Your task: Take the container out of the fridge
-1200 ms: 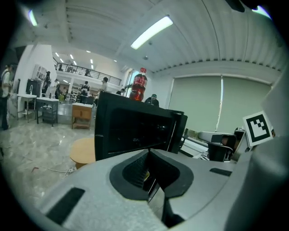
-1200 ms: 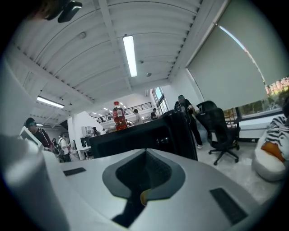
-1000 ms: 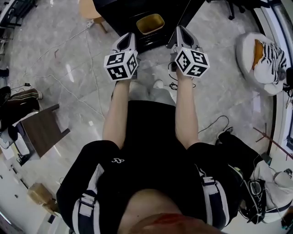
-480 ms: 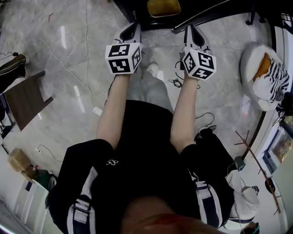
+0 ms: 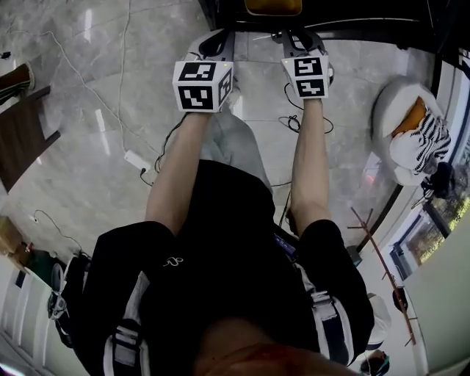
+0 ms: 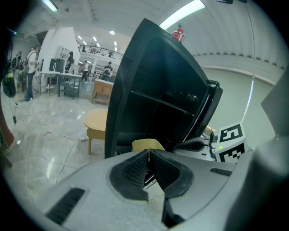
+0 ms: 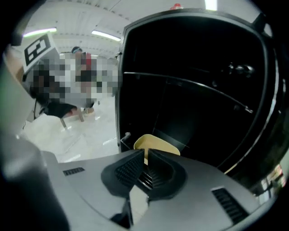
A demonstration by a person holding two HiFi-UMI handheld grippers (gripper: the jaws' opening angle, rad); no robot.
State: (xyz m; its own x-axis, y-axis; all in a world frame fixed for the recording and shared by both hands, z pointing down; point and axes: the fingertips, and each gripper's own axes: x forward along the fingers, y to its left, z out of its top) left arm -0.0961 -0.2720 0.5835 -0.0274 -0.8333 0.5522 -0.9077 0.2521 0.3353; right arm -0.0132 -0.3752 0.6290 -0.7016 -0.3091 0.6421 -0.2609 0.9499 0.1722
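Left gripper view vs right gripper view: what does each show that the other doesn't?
Only the left gripper view: a round wooden table beside the fridge, and a marker cube at right. Only the right gripper view: a marker cube at upper left and the fridge's dark inside nearly head-on. Both: the open black fridge, the yellow container low inside it, and the left gripper and right gripper, each with jaws together and empty.

The floor is pale grey polished marble with streaks of light glinting off it. A white power strip lies on it, its cable trailing away. A dark wooden stool stands at the left edge. Farther off, a round wooden table and desks sit under long ceiling lights. A window runs along the right.
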